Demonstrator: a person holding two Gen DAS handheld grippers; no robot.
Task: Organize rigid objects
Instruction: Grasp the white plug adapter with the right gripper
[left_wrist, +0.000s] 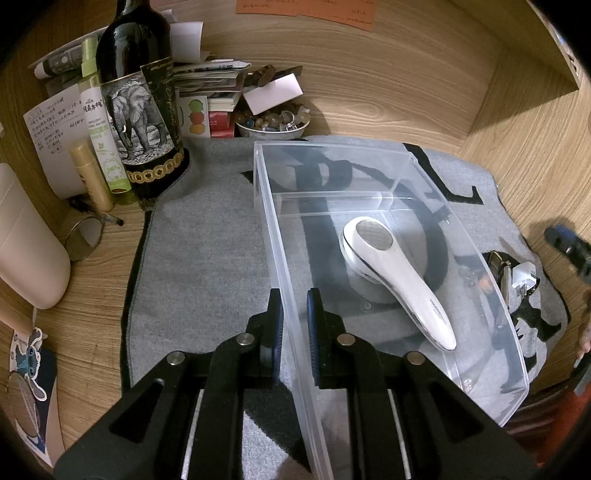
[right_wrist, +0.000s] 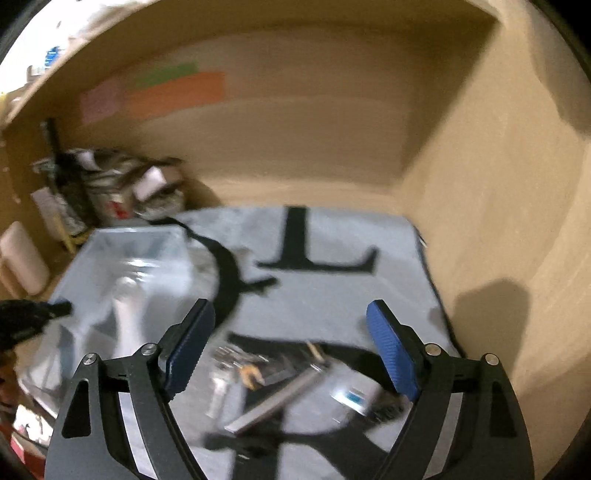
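White plastic handheld device (left_wrist: 395, 273) lies in the clear plastic bin (left_wrist: 461, 236) – left claw (left_wrist: 294, 314) clenched on its wall, right claw (right_wrist: 291, 343) released over small metal items (right_wrist: 266, 391), probably next to grasp.

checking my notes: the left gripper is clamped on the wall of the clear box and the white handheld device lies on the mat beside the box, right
Not quite. The white handheld device lies inside the clear box, not beside it, as the left wrist view shows. The left gripper is indeed clamped on the box's wall.
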